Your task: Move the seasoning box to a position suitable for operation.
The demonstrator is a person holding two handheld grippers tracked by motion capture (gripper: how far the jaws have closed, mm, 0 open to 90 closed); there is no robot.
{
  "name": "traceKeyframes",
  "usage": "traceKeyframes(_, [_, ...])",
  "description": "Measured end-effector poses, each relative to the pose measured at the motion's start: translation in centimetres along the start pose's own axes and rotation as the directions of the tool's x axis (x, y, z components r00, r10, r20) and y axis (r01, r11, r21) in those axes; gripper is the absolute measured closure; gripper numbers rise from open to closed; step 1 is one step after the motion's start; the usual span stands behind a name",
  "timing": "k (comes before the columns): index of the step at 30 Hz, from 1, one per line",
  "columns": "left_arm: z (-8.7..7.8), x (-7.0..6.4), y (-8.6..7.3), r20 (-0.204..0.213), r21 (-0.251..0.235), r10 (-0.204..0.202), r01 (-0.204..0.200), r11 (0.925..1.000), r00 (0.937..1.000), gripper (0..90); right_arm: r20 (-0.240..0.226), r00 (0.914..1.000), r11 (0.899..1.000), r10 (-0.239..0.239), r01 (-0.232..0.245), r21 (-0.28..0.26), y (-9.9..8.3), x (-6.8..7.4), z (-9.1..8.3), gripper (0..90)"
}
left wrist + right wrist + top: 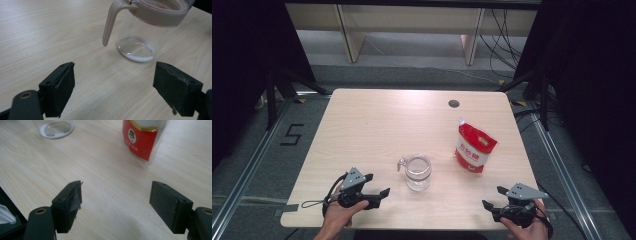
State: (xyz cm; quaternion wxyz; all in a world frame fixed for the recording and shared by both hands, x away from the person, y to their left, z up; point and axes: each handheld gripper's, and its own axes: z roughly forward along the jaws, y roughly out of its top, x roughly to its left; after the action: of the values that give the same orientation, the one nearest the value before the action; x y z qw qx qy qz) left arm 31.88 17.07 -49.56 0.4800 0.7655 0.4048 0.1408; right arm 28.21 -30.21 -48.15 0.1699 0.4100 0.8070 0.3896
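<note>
Both grippers sit at the table's near edge: the left gripper (379, 189) and the right gripper (493, 197), jaws wide apart, gripping nothing. Mid-table stands a clear jug (417, 172), upright, handle toward the left. Beyond, right, a red pouch (475, 148) stands, spout up.

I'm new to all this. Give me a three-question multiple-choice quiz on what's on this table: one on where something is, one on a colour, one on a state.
1. Where does the red pouch stand relative to the clear jug?
A. On the person's right of it
B. On the person's left of it
C. Inside it

2. What colour is the jug's handle?
A. Blue
B. Beige
C. Black

3. How do the jaws of the left gripper stand?
A. Clamped on the jug
B. Open, holding nothing
C. Shut on the pouch

Answers: 1 A, the high view shows the pouch to the right; 2 B, the left gripper view shows a beige handle; 3 B, bare table lies between the jaws.
</note>
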Motion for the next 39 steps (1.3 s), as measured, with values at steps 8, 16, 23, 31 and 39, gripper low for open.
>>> traceKeyframes(8, [0.2, 0.2, 0.8, -0.021, -0.026, 0.025, -0.026, 0.9993, 0.9995, 19.5, -0.015, 0.9998, 1.0, -0.012, 0.012, -0.007, 0.1, -0.1, 0.0, 26.6])
traceKeyframes(16, [1.4, 0.5, 1.6, -0.039, -0.028, 0.029, -0.03, 0.9992, 0.9988, 23.6, -0.035, 0.9994, 1.0, -0.003, 0.002, -0.003, 0.1, 0.1, 0.3, 26.7])
traceKeyframes(23, [2.3, 0.5, 2.2, -0.034, -0.043, 0.043, -0.045, 0.9981, 0.9985, 27.6, -0.022, 0.9991, 0.999, -0.037, 0.037, -0.017, 0.2, -0.1, 0.5, 26.7])
traceKeyframes(31, [3.4, 1.2, 3.3, -0.044, -0.027, 0.086, -0.088, 0.9958, 0.9953, 37.1, -0.029, 0.9989, 0.999, -0.036, 0.035, -0.013, 0.2, -0.1, 0.4, 26.7])
traceKeyframes(39, [4.7, 1.1, 3.8, -0.019, -0.013, 0.171, -0.171, 0.9851, 0.985, 46.1, -0.035, 0.9984, 0.999, -0.045, 0.045, -0.017, 0.2, -0.1, 0.5, 26.7])
